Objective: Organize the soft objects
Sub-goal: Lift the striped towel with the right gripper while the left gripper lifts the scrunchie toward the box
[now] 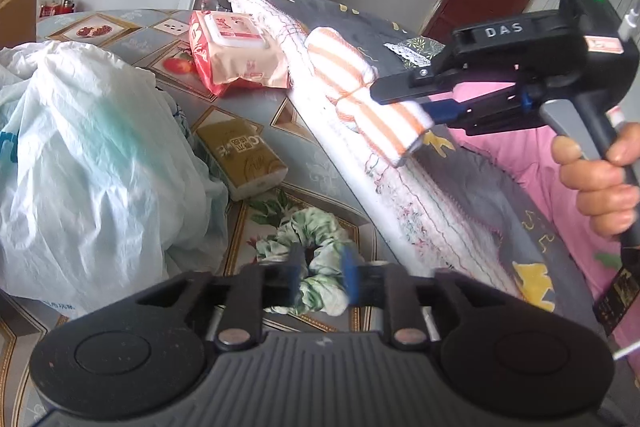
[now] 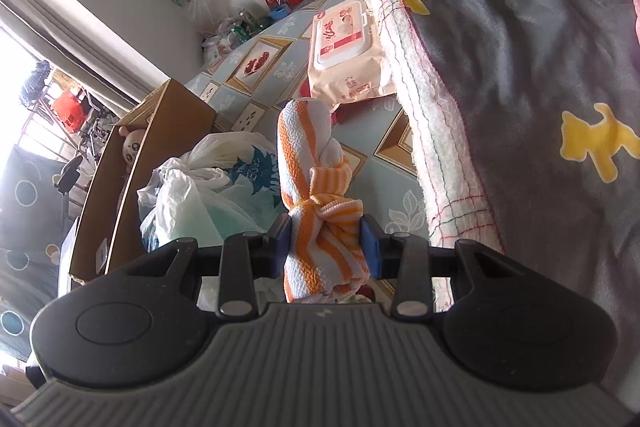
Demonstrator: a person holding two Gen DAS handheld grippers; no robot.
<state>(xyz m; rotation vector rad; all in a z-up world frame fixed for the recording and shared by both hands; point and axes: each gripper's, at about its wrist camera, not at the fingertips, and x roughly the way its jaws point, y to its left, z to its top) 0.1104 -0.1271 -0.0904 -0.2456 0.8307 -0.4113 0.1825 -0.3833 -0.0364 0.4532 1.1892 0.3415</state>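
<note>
Gripping the knotted orange-and-white striped towel roll point(image 2: 316, 211), the right gripper point(image 2: 326, 247) has its blue pads pressed into the roll's lower half and carries it in the air, clear of the patterned tablecloth point(image 1: 304, 151). Seen from the left wrist, the roll hangs above the folded grey blanket with yellow dogs point(image 2: 540, 107), which lies along the table's right side over a white stitched towel point(image 1: 424, 203). The left gripper point(image 1: 322, 277) hovers low over the green-and-white scrunchie point(image 1: 312, 251); its pads stand apart on either side of the fabric and do not seem to pinch it, so the scrunchie rests on the tablecloth, just left of the blanket's edge. Judging by this, the sorting is partway: one soft item is in transit, the scrunchie awaits pickup, and no clear destination shows, though an open cardboard box point(image 2: 132, 163) beyond the blanket's far left may serve. The table is crowded: a pack of wet wipes point(image 1: 236, 51) sits touching the blanket's far end, a gold tissue pack point(image 1: 244, 163) and a bulging white plastic bag point(image 1: 92, 163) lie left of it. A floral cloth hangs on the wall behind.
</note>
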